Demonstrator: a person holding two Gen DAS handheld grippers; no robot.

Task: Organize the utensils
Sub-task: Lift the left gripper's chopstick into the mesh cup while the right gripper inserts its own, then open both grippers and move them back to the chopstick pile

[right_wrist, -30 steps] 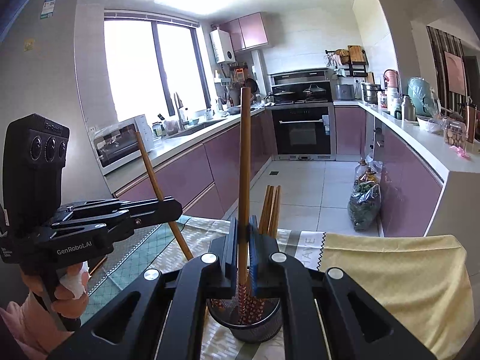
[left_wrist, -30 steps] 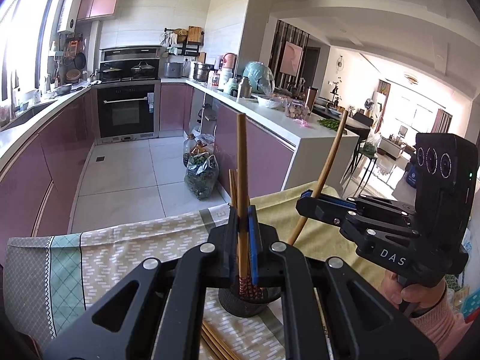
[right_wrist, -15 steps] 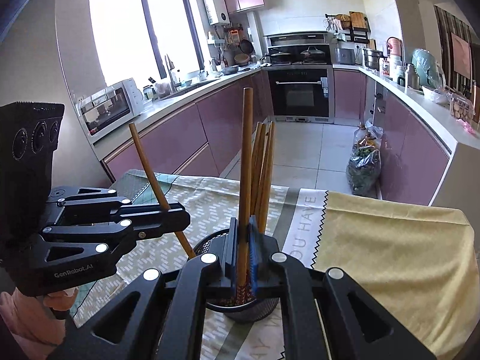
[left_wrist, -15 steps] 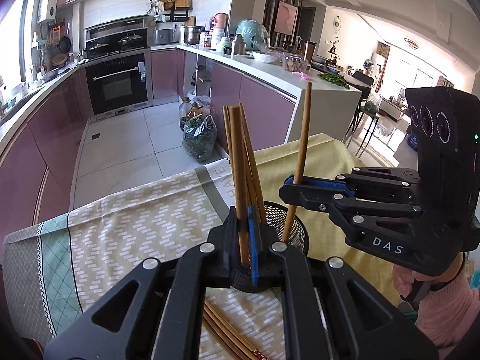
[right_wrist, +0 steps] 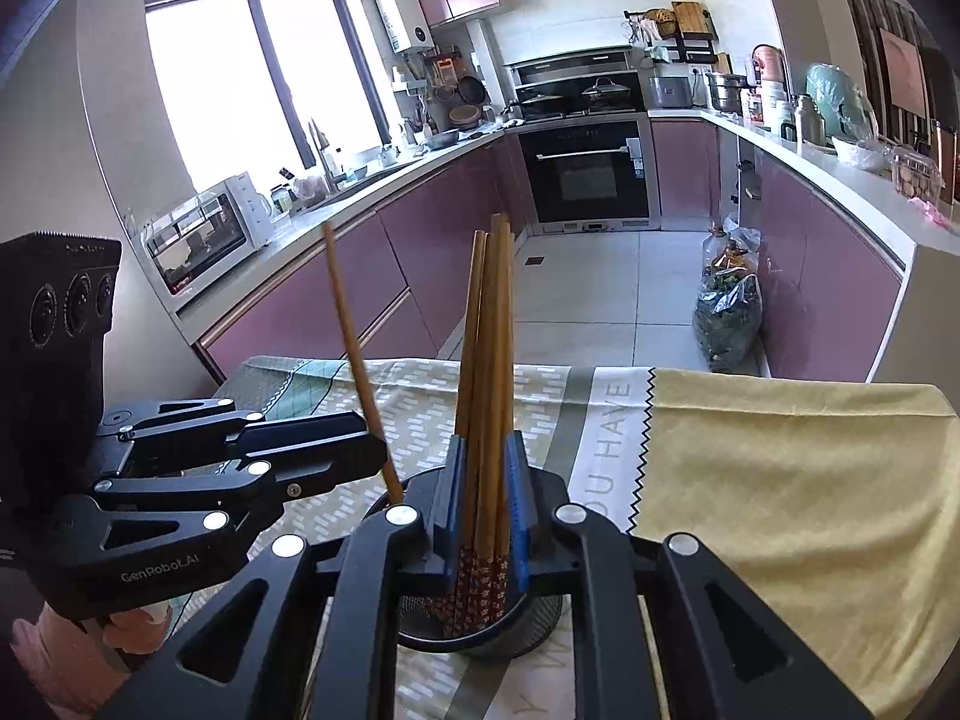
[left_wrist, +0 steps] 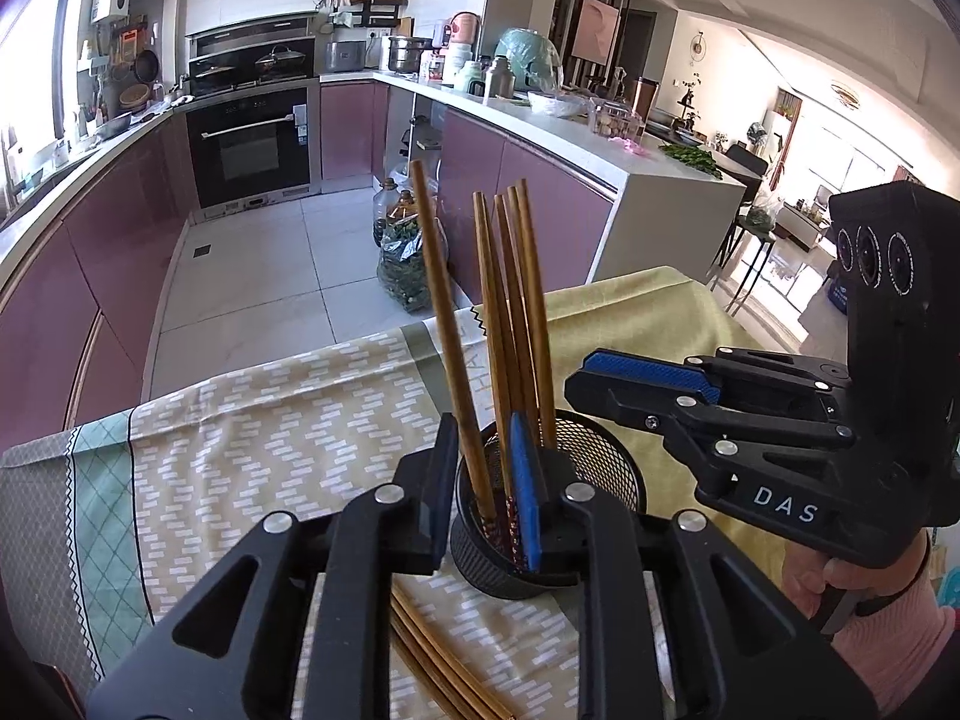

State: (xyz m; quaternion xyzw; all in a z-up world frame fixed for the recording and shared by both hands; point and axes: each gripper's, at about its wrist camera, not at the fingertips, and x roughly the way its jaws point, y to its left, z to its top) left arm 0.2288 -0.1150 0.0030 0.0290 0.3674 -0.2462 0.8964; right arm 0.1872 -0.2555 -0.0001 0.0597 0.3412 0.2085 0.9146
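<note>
A black mesh cup [left_wrist: 600, 468] [right_wrist: 534, 612] stands on the tablecloth with several wooden chopsticks [left_wrist: 510, 300] [right_wrist: 489, 360] upright in it. My left gripper [left_wrist: 483, 480] [right_wrist: 375, 450] hovers at the cup's rim, its jaws opening. One leaning chopstick [left_wrist: 444, 312] [right_wrist: 354, 336] stands loose between its pads with its tip in the cup. My right gripper [right_wrist: 483, 504] [left_wrist: 576, 384] is over the cup from the other side, jaws also opening. The chopstick bundle shows through its gap, and no pad presses on it.
Several loose chopsticks [left_wrist: 432, 660] lie on the patterned cloth [left_wrist: 270, 420] just in front of the cup. The yellow part of the cloth [right_wrist: 780, 480] drapes over the table's far edge. Beyond are the kitchen floor, purple cabinets and a bag [right_wrist: 726, 318].
Both grippers sank toward the cup, carrying a chopstick each down into it. Their jaws, shut on the chopsticks before, have now parted and let them go.
</note>
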